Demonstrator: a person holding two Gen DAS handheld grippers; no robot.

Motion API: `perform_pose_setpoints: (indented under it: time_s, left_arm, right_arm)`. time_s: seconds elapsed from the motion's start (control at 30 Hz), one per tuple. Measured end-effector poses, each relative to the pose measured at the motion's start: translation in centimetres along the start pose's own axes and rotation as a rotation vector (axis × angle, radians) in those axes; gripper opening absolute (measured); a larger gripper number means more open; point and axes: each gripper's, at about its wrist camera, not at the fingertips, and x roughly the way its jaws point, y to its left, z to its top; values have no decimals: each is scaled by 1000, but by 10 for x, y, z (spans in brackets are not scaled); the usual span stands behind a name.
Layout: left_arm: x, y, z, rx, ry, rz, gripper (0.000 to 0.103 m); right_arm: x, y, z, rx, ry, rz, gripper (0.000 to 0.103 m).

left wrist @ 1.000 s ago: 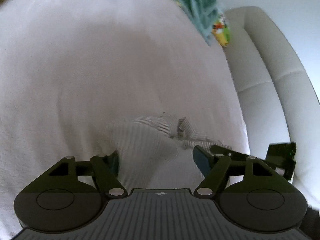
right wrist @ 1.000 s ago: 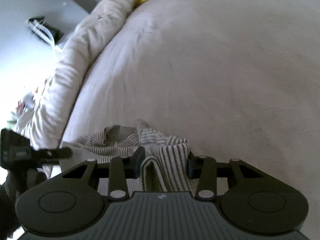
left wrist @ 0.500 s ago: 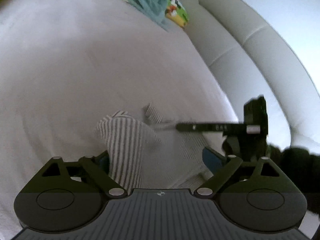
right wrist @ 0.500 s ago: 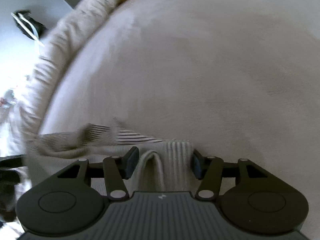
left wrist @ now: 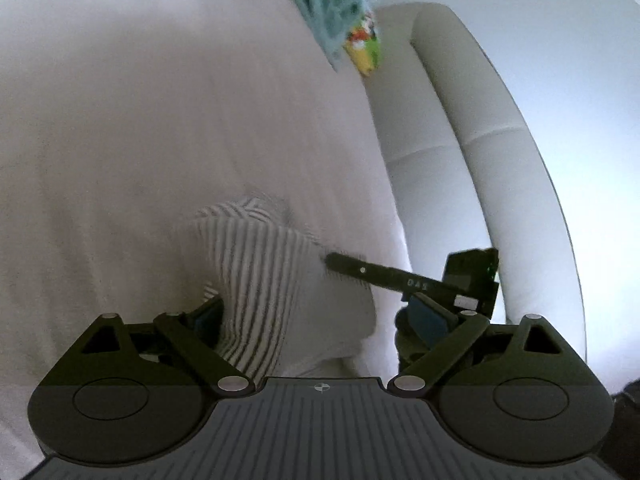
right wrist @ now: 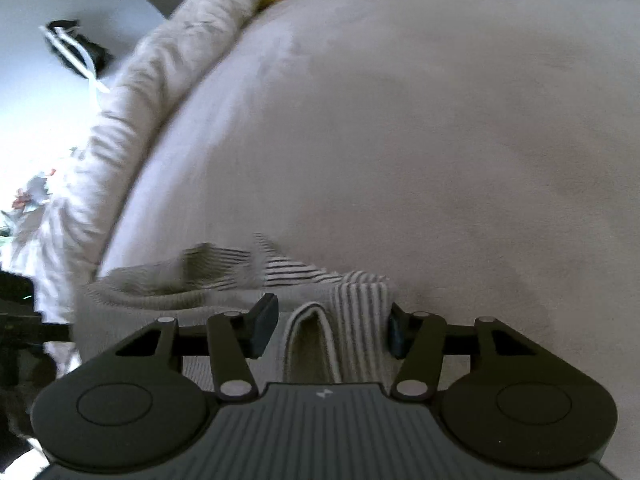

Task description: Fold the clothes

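Left gripper (left wrist: 316,316): my jaws have just been opening, now spread wide around the striped garment (left wrist: 256,280), pads clear of it. Right gripper (right wrist: 332,328): jaws parted, a fold of the garment standing between them; grip uncertain. Garment lies bunched on the bedspread (right wrist: 400,140).

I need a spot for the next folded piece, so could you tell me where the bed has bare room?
The bedcover is bare from the striped garment back to the green blanket, and left of the garment in the left view. It is crowded in front, where the left gripper and right gripper straddle the garment.
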Motion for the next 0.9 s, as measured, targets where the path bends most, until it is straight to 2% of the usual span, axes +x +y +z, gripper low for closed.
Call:
perform_pose_setpoints:
  time_s: [0.07,0.1,0.2,0.27,0.37,0.4,0.43,0.5,0.53,0.6,0.67,0.77,0.83,0.9]
  left_arm:
    - [4,12,0,-12,19,136,97]
    - [6,15,0,-14,24,160,97]
    - [7,17,4,-21,18,154,98]
    - [10,19,4,-37,7,151,98]
    - [14,22,10,-84,-20,122,98]
    - [13,22,13,-86,-25,104,98]
    - [11,22,17,-77,-27,83,98]
    - [7,15,21,-17,-38,36,98]
    - [8,14,21,1,-38,50,97]
    - [14,13,19,23,-29,119,75]
    - [20,13,18,36,-26,176,65]
    - [30,11,16,28,-36,221,64]
    - [37,1,16,61,-41,273,64]
    - [45,-9,20,109,-42,305,53]
  right_arm:
    - [5,-5,0,34,0,-21,54]
    - [5,-5,0,48,-6,-18,54]
    - [-5,-1,-7,53,18,0,57]
    - [-7,5,-17,8,52,-2,60]
    - [-5,13,-24,-39,35,-31,60]
    - [-2,11,-21,-6,16,-24,58]
    - [0,10,-16,21,-8,-6,50]
    - [5,9,-7,72,-59,31,41]
    - [9,9,-5,61,-59,25,41]
    - [19,10,-2,28,-48,7,41]
    - [24,9,0,9,-39,7,41]
    - [24,12,4,26,-35,7,42]
    - [23,15,0,20,-39,-8,40]
    - [15,18,-4,0,-55,-11,34]
